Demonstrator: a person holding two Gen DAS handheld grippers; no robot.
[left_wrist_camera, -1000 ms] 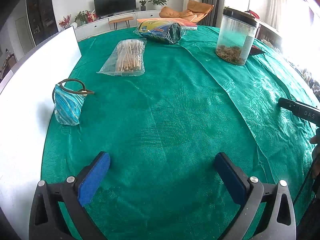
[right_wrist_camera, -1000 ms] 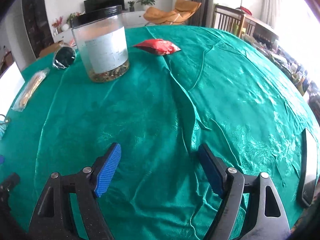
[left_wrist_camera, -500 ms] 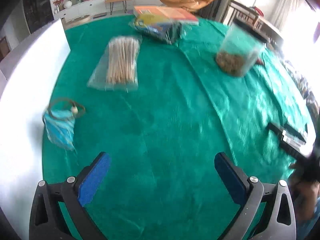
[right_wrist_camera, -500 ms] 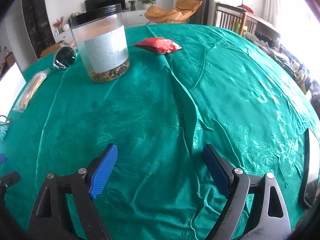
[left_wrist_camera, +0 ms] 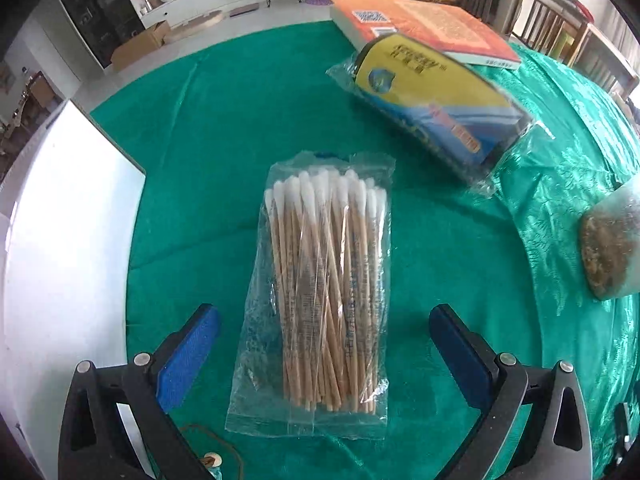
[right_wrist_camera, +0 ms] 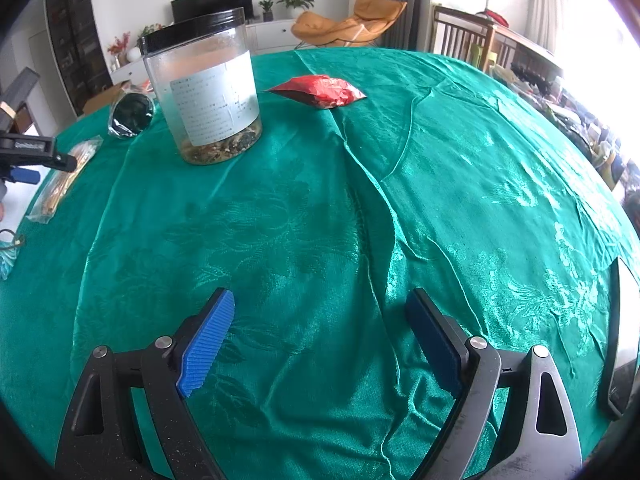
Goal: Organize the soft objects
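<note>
- Green patterned cloth covers the table (right_wrist_camera: 320, 208), creased in long ridges, with a living room behind it and a white board (left_wrist_camera: 68, 240) lying along its left edge.
- Directly ahead of the left hand-held gripper (left_wrist_camera: 324, 352) lies a clear bag of cotton swabs (left_wrist_camera: 320, 296), flat on the cloth, its near end between the two blue pads (left_wrist_camera: 188, 356) without touching either.
- That gripper stands wide open, wider than the bag, and grips nothing.
- Judged as a load, the bag looks very light; the film is thin, loose and probably slippery, while the wooden sticks inside form a fairly stiff bundle.
- Best hold, I think, is across the middle of the stick bundle, pads on the two long sides, so the sticks take the squeeze; pinching only the empty film at the sealed end would let the bag swing or slide out.
- A hard squeeze could snap or splay the sticks, so a gentle closing seems enough.
- Beyond it, a yellow-and-blue packet in clear wrap (left_wrist_camera: 436, 100) leans against an orange book (left_wrist_camera: 424, 28), well apart from the swabs.
- At the near left edge, a cord with a bead (left_wrist_camera: 212, 458) shows; what it belongs to is cut off.
- Over bare cloth, the right hand-held gripper (right_wrist_camera: 320, 344) is also spread open and empty.
- Farther off in that view stand a plastic jar with a black lid (right_wrist_camera: 204, 92) and a red foil pouch (right_wrist_camera: 320, 90), which looks soft and crinkly.
</note>
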